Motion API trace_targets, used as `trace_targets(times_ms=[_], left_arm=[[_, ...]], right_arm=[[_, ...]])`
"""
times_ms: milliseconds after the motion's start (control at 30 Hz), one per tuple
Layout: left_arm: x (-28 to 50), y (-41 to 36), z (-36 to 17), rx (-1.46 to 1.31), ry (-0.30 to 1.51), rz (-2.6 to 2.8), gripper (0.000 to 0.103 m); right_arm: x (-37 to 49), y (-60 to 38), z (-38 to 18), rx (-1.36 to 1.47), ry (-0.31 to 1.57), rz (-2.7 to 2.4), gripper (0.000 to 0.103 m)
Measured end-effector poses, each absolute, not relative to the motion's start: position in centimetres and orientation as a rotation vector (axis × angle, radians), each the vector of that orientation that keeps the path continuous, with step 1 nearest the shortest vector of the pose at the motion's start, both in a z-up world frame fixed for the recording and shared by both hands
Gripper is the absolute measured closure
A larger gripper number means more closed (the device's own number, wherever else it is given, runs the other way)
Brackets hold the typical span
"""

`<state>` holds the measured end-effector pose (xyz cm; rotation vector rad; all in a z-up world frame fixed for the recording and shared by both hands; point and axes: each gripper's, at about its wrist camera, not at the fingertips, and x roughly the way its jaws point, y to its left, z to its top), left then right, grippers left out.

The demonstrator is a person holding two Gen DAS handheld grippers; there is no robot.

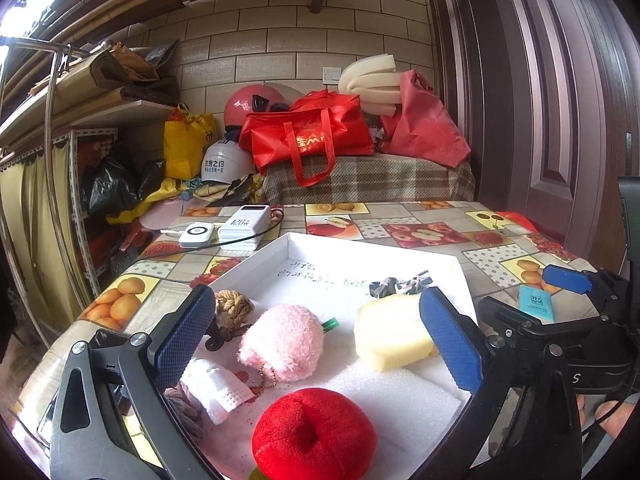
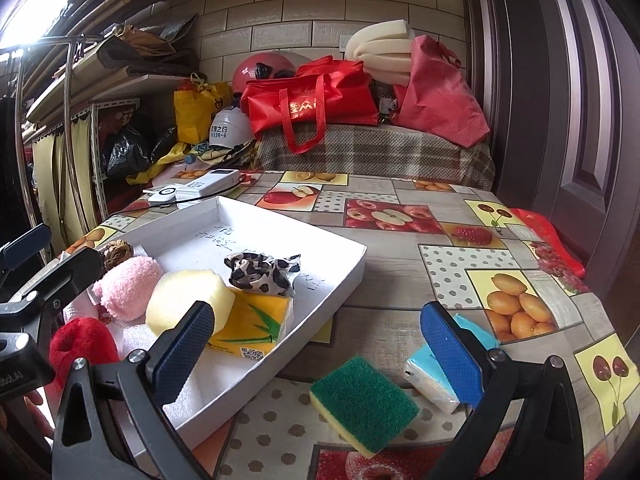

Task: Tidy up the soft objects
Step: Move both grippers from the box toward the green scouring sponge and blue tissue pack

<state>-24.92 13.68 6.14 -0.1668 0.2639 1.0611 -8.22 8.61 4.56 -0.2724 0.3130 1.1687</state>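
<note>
A white tray (image 1: 360, 245) (image 2: 352, 276) on the fruit-print table holds a pink plush (image 1: 282, 342) (image 2: 130, 286), a red plush apple (image 1: 314, 434) (image 2: 82, 344), a yellow sponge (image 1: 390, 334) (image 2: 188, 306), a leopard scrunchie (image 2: 262, 272), a yellow tissue pack (image 2: 252, 330), a white mask (image 1: 218, 392) and a brown rope knot (image 1: 232, 310). My left gripper (image 1: 316, 340) is open and empty over the tray. My right gripper (image 2: 316, 356) is open and empty above a green scouring sponge (image 2: 362, 398) and a blue tissue pack (image 2: 430, 378) lying on the table.
Two white power banks (image 1: 240, 228) with a black cable lie at the table's far left. Behind the table a plaid-covered bench (image 2: 376, 152) carries red bags, helmets and foam. A dark door (image 2: 560, 100) stands on the right, and shelves on the left.
</note>
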Motion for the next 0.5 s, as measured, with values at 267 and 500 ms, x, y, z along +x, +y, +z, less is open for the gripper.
trace_targets(times_ms=[267, 500], left_arm=[[-20.8, 9.6, 6.1, -0.122, 0.313, 0.844, 0.000], [-15.0, 7.0, 5.6, -0.117, 0.441, 0.644, 0.000]], right_arm=[[-1.5, 5.6, 4.3, -0.196, 0.424, 1.068, 0.000], [5.8, 4.0, 2.8, -0.075, 0.672, 1.013, 0.000]])
